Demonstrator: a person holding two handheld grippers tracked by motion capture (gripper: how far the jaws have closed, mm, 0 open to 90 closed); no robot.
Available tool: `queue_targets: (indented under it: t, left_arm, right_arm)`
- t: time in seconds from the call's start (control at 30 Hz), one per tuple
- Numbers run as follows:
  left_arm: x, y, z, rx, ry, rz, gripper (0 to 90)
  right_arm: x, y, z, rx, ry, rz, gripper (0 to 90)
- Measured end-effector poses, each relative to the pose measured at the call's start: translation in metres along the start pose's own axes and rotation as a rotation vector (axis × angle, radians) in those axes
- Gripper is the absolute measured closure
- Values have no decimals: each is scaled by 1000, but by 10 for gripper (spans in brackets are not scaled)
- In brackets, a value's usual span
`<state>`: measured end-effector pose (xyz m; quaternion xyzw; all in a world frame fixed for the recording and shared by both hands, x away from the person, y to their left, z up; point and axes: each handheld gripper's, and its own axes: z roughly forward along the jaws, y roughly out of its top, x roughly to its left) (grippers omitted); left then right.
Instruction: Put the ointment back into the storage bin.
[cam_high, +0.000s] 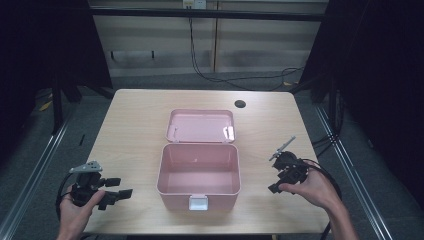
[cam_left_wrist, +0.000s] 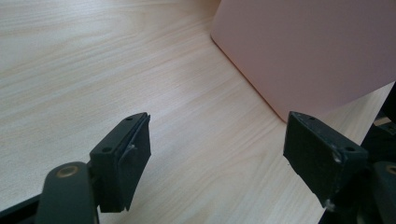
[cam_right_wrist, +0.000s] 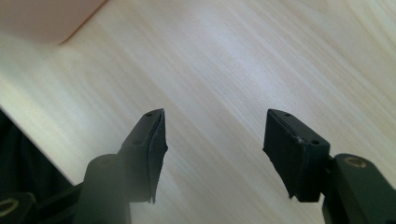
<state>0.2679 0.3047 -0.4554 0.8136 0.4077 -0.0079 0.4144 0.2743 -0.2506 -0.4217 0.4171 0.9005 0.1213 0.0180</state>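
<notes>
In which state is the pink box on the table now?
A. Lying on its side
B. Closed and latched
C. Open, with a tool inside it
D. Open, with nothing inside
D: in the high view the pink box stands upright with its lid folded back, and its inside is bare.

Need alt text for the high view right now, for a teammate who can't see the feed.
An open, empty pink box sits mid-table, its lid laid back flat behind it. A person's hands hold the left gripper and right gripper either side, jaws open, touching nothing.
</notes>
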Motion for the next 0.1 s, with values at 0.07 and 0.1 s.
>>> queue_targets:
  t: [0.07,0.1]
  left_arm:
    - [1,0,0,0,5,-1,230]
    - [1,0,0,-1,4,-1,230]
  right_arm:
    - [-6,-6,7,-6,-18,36,377]
    - [-8,-8,10,-3,-29,54,374]
